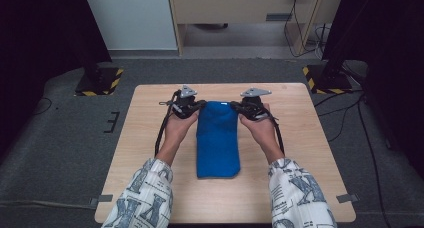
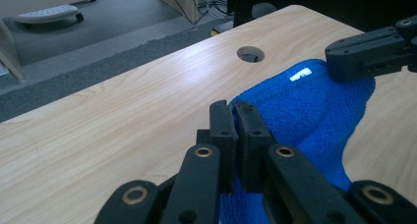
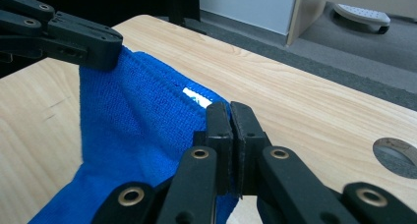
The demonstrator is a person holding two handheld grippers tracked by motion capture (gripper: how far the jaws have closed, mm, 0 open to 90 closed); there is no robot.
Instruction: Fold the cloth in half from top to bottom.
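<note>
A blue towel, folded into a long strip, lies down the middle of the wooden table. My left gripper is shut on its far left corner, and my right gripper is shut on its far right corner. The far edge is lifted a little between the two. In the left gripper view my jaws pinch the blue towel, with the right gripper's jaws clamped on the corner beyond. In the right gripper view my jaws hold the towel's edge by a small white label; the left gripper grips the other corner.
A round cable hole is cut in the tabletop near the far edge. Beyond the table are grey carpet, a wooden desk frame, cables, and black stands with striped bases at both far corners.
</note>
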